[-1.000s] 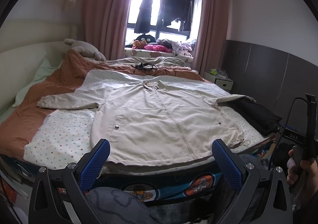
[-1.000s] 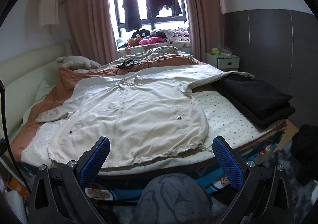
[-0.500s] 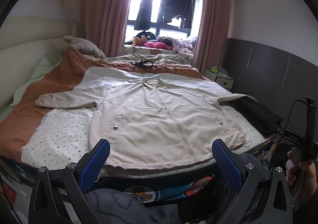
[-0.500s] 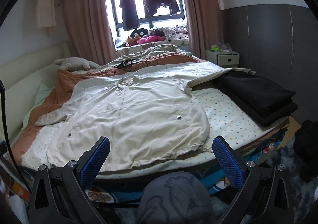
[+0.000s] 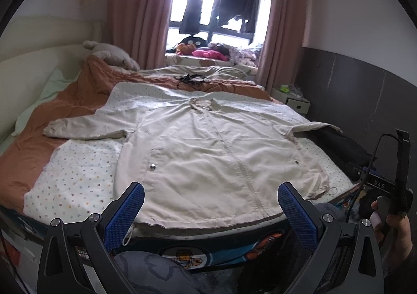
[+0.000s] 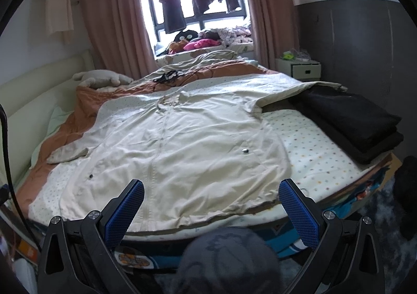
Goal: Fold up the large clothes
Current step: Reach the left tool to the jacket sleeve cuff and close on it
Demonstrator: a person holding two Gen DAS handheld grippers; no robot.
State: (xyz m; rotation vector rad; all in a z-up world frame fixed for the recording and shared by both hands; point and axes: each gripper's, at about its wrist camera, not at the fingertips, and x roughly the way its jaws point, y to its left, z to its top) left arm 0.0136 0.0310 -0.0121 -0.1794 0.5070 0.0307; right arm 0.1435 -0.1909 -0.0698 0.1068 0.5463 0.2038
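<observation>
A large cream zip-front jacket (image 5: 208, 153) lies flat and face up on the bed, sleeves spread to both sides, hem at the near edge. It also shows in the right wrist view (image 6: 182, 153). My left gripper (image 5: 211, 205) is open and empty, hovering just above the hem near the bed's front edge. My right gripper (image 6: 211, 205) is open and empty, above the hem too. The right sleeve end (image 6: 323, 84) rests on a black pile.
The bed (image 5: 75, 184) has a dotted sheet and an orange blanket (image 5: 52, 122). Folded black clothes (image 6: 351, 119) sit at the right edge. A plush toy (image 5: 109, 53), a nightstand (image 6: 299, 67) and a cluttered window sill stand behind. My right hand's gripper (image 5: 391, 187) shows at right.
Both grippers have moved forward and a little higher toward the bed, so the jacket's hem now sits closer between the open fingers. The jacket has not moved.
</observation>
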